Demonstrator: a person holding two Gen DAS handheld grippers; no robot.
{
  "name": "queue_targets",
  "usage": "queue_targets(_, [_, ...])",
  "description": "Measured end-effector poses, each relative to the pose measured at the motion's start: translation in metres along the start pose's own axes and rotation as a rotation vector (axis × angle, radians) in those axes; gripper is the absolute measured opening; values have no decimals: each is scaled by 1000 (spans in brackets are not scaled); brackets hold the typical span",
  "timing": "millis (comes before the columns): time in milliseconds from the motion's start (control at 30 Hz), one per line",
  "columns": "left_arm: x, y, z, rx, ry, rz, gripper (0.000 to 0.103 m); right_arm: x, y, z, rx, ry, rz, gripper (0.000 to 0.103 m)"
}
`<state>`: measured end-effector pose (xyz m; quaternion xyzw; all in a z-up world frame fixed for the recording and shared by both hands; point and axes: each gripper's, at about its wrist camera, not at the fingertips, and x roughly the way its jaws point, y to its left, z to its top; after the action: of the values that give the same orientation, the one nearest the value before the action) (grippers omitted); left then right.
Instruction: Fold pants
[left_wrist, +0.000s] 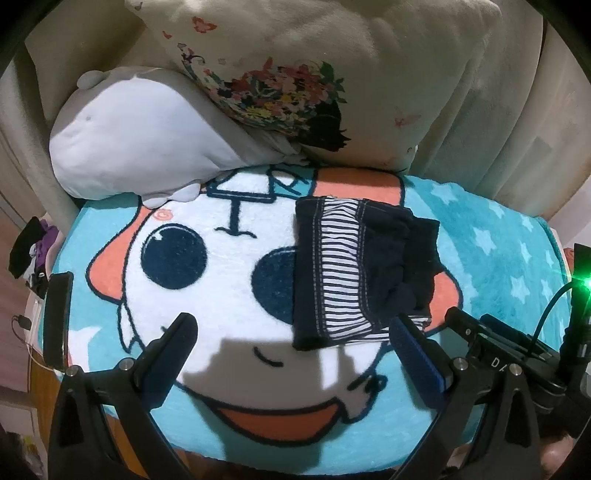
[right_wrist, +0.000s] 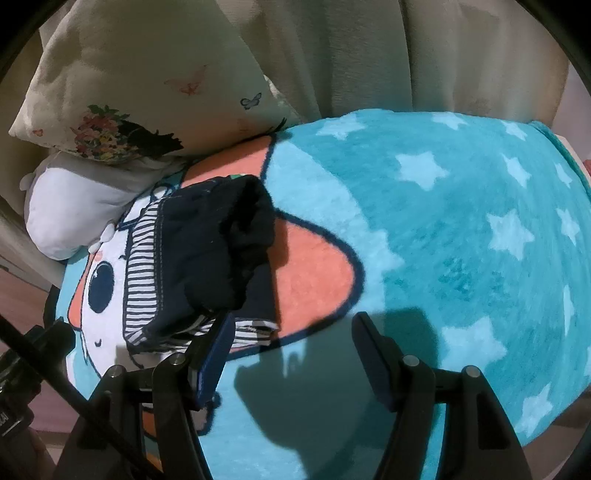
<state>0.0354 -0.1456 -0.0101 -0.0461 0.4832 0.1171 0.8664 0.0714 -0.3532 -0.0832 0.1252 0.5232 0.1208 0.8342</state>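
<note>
Left gripper (left_wrist: 291, 332): nearest the lens in the left wrist view; its two black fingers stand wide apart and hold nothing, hovering just short of the pants' near edge, the right finger nearly over the near corner of the pants. My guess is that it hangs here because a fold is finished and the cloth is let go.

Blanket (left_wrist: 491, 258): the largest thing, a teal plush spread with pale stars and a cartoon face, lying under the pants on every side; it serves as the folding surface. Wide bare room lies to the right of the pants, out to the blanket's rounded edge, and more toward the camera.

Floral pillow (left_wrist: 332, 74): behind the pants, leaning on the curtain, well apart from them.

White cushion (left_wrist: 140, 136): behind and left of the pants, resting on the blanket's far edge, so room to move is tighter that way.

Pants (left_wrist: 354, 269): dark navy with a striped panel, folded into a compact upright oblong right of the cartoon face's middle; the layers bunch thick along their right side, which looks loose enough to spring open.

Right gripper (right_wrist: 295, 332): also spread open and empty, its left finger just at the pants' near corner, the right finger over bare teal.
</note>
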Motion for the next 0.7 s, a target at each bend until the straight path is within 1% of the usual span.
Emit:
queue_targets(400, [6,-18,3,0,22,20,103,6,-16,8,-5,14,25,71])
queue_targets(700, [9,-19,0,-8,37,38,103,10,-18,11,-3,28,50,71])
